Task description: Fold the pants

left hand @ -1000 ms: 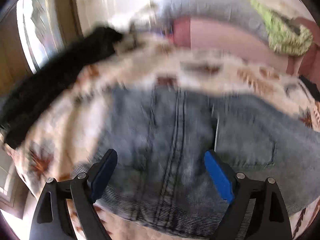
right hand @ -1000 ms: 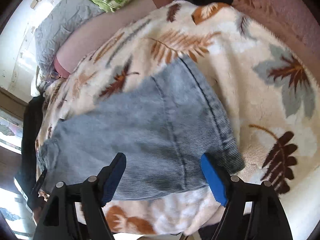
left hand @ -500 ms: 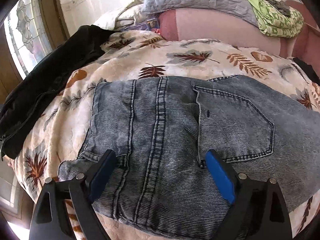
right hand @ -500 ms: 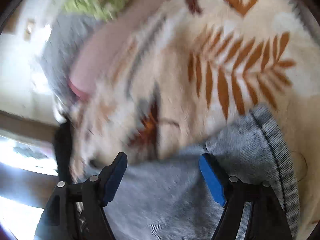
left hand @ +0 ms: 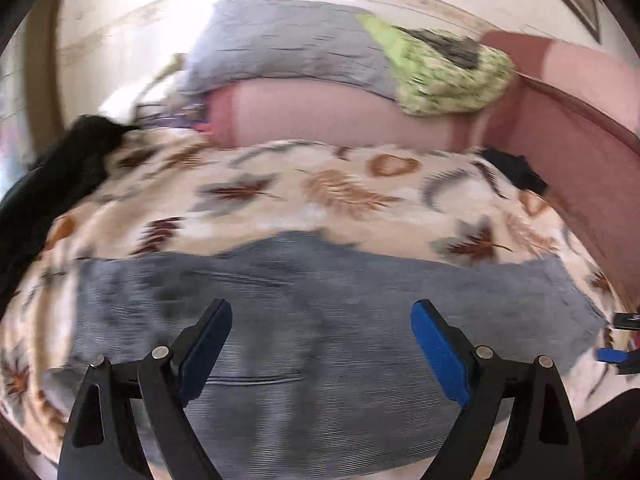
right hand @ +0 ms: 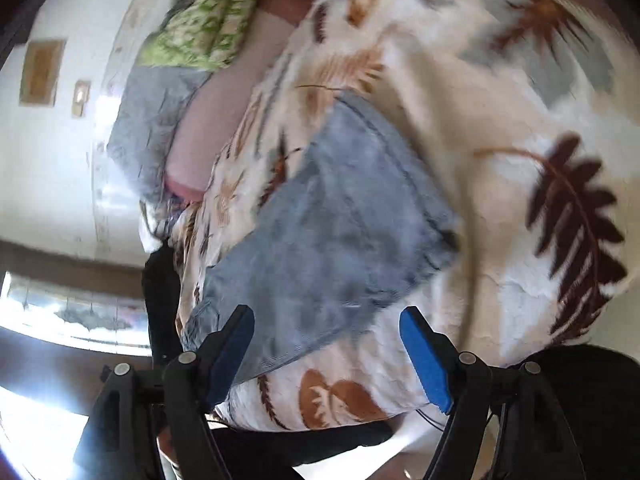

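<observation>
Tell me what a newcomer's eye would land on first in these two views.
First the faded blue jeans, lying flat across the middle of a cream blanket printed with brown and grey leaves. Next the open left tongs with blue pads, hovering over the denim, and the open right tongs near the jeans' edge. Behind, a green patterned cloth lies on a grey pillow.

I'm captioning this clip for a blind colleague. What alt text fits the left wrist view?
Blurred fisheye view: the open left gripper hovers over folded blue-grey jeans lying on a cream leaf-print blanket. Behind are a grey pillow, a green patterned cloth and a black garment.
</observation>
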Available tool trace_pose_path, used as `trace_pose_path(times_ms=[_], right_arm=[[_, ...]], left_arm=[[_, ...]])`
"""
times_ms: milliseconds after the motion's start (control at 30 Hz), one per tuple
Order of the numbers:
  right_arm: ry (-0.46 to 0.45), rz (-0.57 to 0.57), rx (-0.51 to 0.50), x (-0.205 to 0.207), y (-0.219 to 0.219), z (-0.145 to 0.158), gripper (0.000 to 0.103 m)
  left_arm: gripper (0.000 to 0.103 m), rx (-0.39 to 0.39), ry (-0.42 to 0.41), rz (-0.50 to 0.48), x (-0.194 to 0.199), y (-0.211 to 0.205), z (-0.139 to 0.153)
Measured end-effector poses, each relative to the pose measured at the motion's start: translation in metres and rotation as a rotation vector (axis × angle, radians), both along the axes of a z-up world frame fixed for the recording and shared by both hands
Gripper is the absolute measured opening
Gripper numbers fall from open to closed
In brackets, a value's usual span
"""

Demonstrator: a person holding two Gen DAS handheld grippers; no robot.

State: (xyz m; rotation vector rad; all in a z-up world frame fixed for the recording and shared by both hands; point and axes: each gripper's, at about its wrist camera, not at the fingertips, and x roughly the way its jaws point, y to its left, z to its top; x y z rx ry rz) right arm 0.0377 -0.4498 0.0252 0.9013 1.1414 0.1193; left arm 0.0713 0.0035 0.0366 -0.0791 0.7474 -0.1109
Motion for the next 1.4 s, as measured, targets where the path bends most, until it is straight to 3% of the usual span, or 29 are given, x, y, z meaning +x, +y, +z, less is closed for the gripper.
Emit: trace_pose_path(times_ms=[167,367,433,467,600,700,733,833,900,967,1000,1067,1133,1167,1233,1300,1367,1400], right_arm=[[0.004,-0.104,0.060,0.010,-0.015,-0.022,0.078],[-0.020,-0.190,0.046,0.013,-0.025,-0.022,0.074],[-0.014,-0.175,-0.019,0.013,-0.022,-0.019,0.045],[-0.008,-0.171,-0.028,0.014,-0.023,-0.020,0.023],[0.000,-0.147,-0.058,0.015,-0.021,-0.023,0.020],[-0.005,-0.109,-0.131,0.019,-0.016,-0.018,0.020],[-0.004,-0.104,-0.138,0.019,-0.015,-0.018,0.020],[0.005,-0.083,-0.160,0.021,-0.013,-0.016,0.022],[0.012,-0.101,-0.130,0.021,-0.015,-0.018,0.024],[0.022,-0.118,-0.087,0.023,-0.020,-0.021,0.025],[0.027,-0.117,-0.083,0.024,-0.021,-0.022,0.025],[0.031,-0.106,-0.091,0.026,-0.020,-0.023,0.025],[0.034,-0.073,-0.134,0.032,-0.015,-0.017,0.022],[0.033,-0.059,-0.159,0.033,-0.012,-0.012,0.020],[0.026,-0.036,-0.215,0.036,-0.005,-0.002,0.019],[0.007,-0.017,-0.266,0.040,0.005,0.010,0.018],[-0.020,0.016,-0.345,0.044,0.020,0.025,0.018],[-0.036,0.035,-0.370,0.047,0.027,0.032,0.018]], left_arm=[[0.092,-0.036,0.047,-0.085,0.005,-0.046,-0.003],[0.092,-0.074,0.117,-0.077,0.018,-0.074,-0.012],[0.092,-0.089,0.137,-0.077,0.024,-0.087,-0.014],[0.092,-0.077,0.145,-0.074,0.028,-0.096,-0.015],[0.092,0.011,0.162,-0.098,0.041,-0.134,-0.021],[0.094,0.270,0.336,-0.164,0.057,-0.177,-0.070],[0.095,0.310,0.334,-0.168,0.057,-0.182,-0.079],[0.093,0.281,0.285,-0.164,0.050,-0.178,-0.056],[0.093,0.221,0.186,-0.170,0.039,-0.170,-0.032],[0.093,0.245,0.134,-0.142,0.032,-0.163,-0.024],[0.093,0.266,0.147,-0.127,0.033,-0.160,-0.030],[0.094,0.329,0.305,-0.144,0.046,-0.164,-0.068],[0.097,0.256,0.258,-0.113,0.046,-0.155,-0.063],[0.096,0.215,0.289,-0.117,0.047,-0.150,-0.055],[0.095,0.149,0.259,-0.110,0.042,-0.141,-0.041],[0.095,0.192,0.202,-0.076,0.035,-0.142,-0.036],[0.095,0.326,0.295,-0.121,0.041,-0.157,-0.065],[0.098,0.345,0.262,-0.129,0.041,-0.159,-0.069]])
